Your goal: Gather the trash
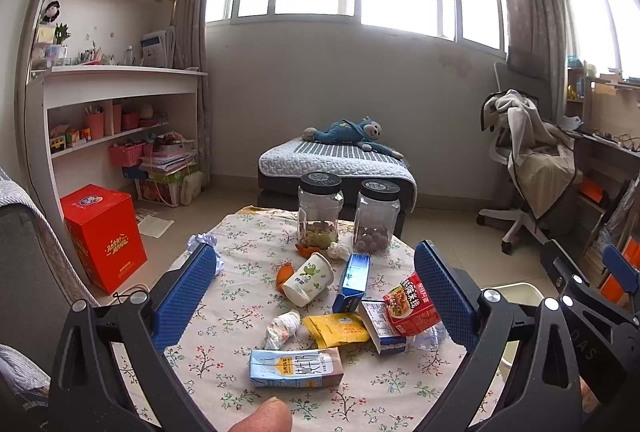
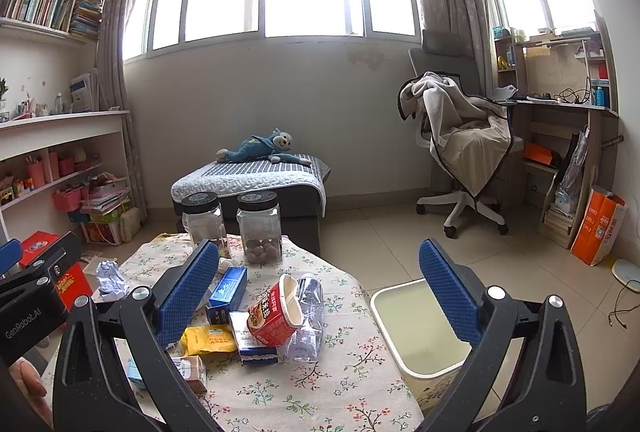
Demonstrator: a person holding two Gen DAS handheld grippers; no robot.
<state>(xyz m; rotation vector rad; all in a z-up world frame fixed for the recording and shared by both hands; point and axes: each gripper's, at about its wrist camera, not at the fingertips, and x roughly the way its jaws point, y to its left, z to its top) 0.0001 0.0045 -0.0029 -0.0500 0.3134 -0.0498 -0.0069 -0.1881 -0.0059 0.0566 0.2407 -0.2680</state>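
Observation:
Trash lies scattered on the floral tablecloth: a milk carton, a yellow snack packet, a crumpled tissue, a paper cup on its side, a blue box, a red noodle cup and a crushed clear bottle. An empty cream bin stands on the floor right of the table. My left gripper hangs open above the trash. My right gripper is open too, over the table's right edge, holding nothing.
Two black-lidded jars stand at the table's far edge, with orange peel beside them. A red box sits on the floor at the left. A low bed and an office chair lie beyond.

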